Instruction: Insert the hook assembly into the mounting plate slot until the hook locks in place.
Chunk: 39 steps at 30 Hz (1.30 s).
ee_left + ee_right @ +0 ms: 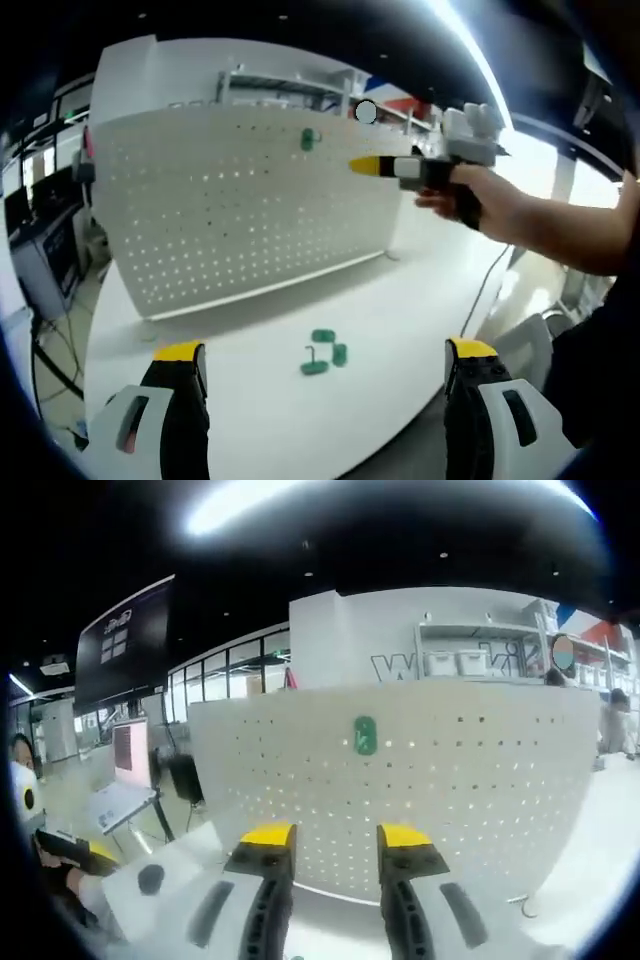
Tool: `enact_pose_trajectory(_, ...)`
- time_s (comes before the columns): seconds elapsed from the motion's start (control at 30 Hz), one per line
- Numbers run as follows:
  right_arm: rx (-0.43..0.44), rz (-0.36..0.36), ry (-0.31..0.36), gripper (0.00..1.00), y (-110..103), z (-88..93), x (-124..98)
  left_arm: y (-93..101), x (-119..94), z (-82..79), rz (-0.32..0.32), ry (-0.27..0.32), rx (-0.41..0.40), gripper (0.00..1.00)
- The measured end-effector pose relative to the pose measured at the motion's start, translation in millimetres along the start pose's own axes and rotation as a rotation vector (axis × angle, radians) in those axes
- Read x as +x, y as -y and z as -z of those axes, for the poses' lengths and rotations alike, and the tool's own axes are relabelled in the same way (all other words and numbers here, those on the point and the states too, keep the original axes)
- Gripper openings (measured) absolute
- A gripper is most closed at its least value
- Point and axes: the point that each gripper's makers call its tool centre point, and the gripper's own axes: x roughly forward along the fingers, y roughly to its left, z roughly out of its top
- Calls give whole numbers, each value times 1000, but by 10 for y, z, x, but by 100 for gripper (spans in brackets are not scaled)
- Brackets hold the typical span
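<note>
Green hook [365, 735] on pegboard [480, 780], long axis upright. Left tool [325, 362] spread wide; right tool [331, 837] slightly apart, empty.

A green hook [310, 139] is seen mounted high on the upright white pegboard [230, 210]. Three more green hook pieces [325, 352] are laid together on the table before the pegboard.

A white perforated pegboard [240, 205] stands on the white worktop [400, 300]; green plastic hook pieces [325, 353] lie before it, one green hook [365, 734] mounted on it.
</note>
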Motion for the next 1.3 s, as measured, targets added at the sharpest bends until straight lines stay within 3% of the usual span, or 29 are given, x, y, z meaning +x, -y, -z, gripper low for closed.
enact_pose_trajectory(0.4, -30, -74, -120, 32, -188, 527, -387, -9, -48, 110, -7, -15, -8, 100)
enact_pose_trajectory(0.6, -1, -100, -156, 33, -204, 668, -614, -5, -68, 161, -10, -23, -12, 100)
enact_pose_trajectory(0.67, -16, -98, -134, 33, -196, 661, -680, -8, -61, 203, -11, -23, -14, 100)
enact_pose_trajectory(0.87, 5, -95, -183, 34, -170, 877, -888, 39, -44, 367, 0, -60, -25, 100)
enact_pose_trajectory(1.3, 17, -115, -288, 35, -265, 1300, -1180, 50, -36, 453, 1, -83, -35, 100)
